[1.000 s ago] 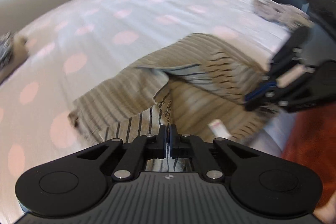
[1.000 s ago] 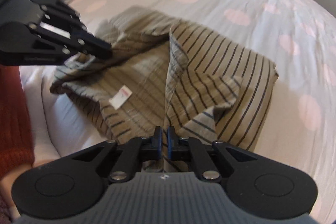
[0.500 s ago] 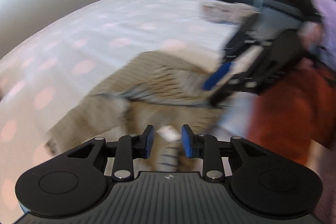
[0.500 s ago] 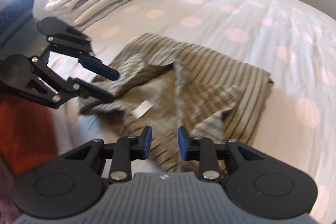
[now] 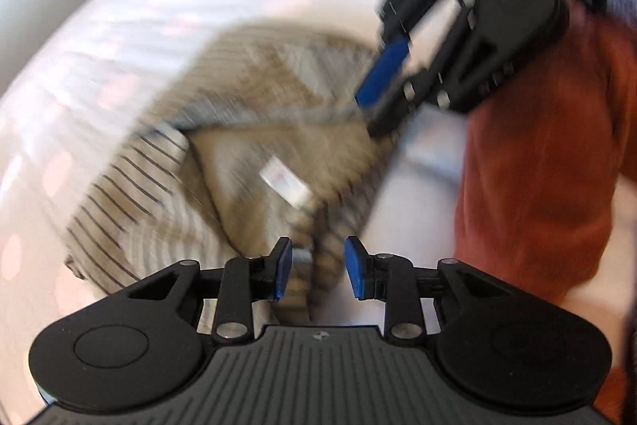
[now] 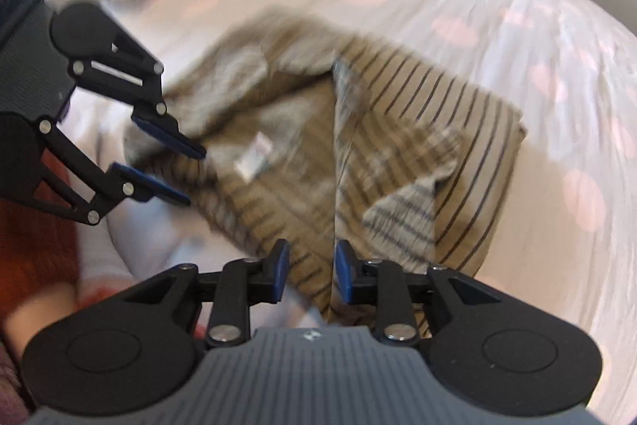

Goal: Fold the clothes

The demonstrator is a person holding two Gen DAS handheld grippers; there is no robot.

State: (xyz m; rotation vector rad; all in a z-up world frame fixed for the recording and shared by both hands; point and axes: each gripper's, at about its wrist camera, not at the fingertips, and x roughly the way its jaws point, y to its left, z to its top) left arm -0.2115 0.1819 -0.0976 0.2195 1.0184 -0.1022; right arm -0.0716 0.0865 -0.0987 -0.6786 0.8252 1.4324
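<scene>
Striped garment (image 6: 398, 146) lay crumpled on the dotted bedsheet (image 6: 517, 10), its white label (image 6: 254, 156) turned up near the middle. Taking the label as landmark, the left gripper (image 6: 181, 172) hovered just beside it on the person's side, the right gripper (image 6: 308, 267) at the near hem below it. Both had just been opening, jaws partly apart with a fold of cloth standing loose between the pads, gripped by neither. The garment's long axis seemed to run from the label toward the far corner, so the left looked nearer.
</scene>
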